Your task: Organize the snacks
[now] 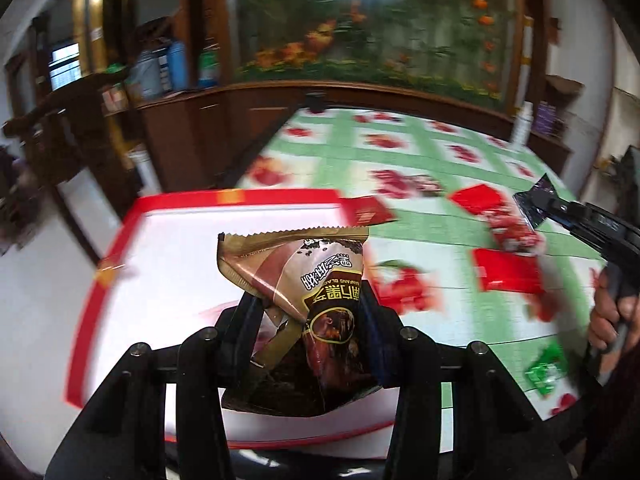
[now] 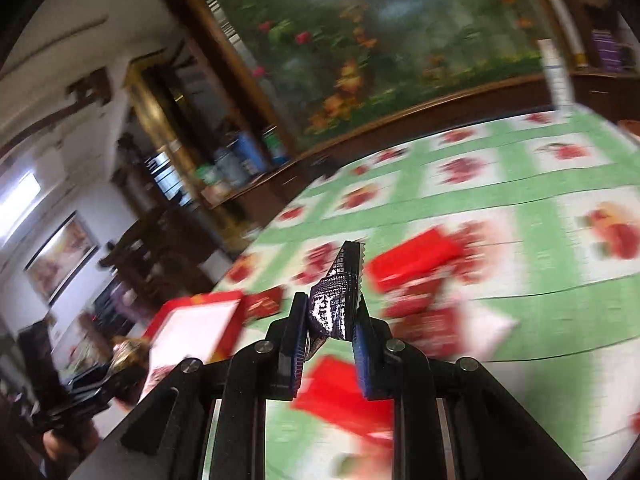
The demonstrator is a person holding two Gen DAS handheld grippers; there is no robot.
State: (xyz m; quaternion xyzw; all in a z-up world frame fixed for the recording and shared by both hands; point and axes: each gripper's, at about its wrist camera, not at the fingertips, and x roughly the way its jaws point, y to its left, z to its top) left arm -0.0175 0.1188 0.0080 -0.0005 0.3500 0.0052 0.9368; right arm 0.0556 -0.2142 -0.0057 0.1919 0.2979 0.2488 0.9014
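My left gripper point(image 1: 310, 304) is shut on a brown and gold snack packet point(image 1: 296, 264), which it holds over a white tray with a red rim point(image 1: 240, 197). At the right edge of the left wrist view, my right gripper point(image 1: 554, 208) pinches a shiny dark purple packet point(image 1: 534, 196) above the table. In the right wrist view the right gripper point(image 2: 330, 304) is shut on that purple packet point(image 2: 340, 276), whose upper end sticks out past the fingers. The tray point(image 2: 196, 332) lies to its left. The left gripper point(image 2: 108, 376) shows there only as a blur.
Red packets point(image 1: 506, 276) point(image 2: 412, 258) and a green packet point(image 1: 546, 372) lie loose on the green checked tablecloth point(image 1: 400, 156). A small red packet point(image 1: 368, 210) sits at the tray's far right corner. A dark wooden cabinet point(image 1: 192, 132) stands behind the table. A hand point(image 1: 604, 320) grips the right tool.
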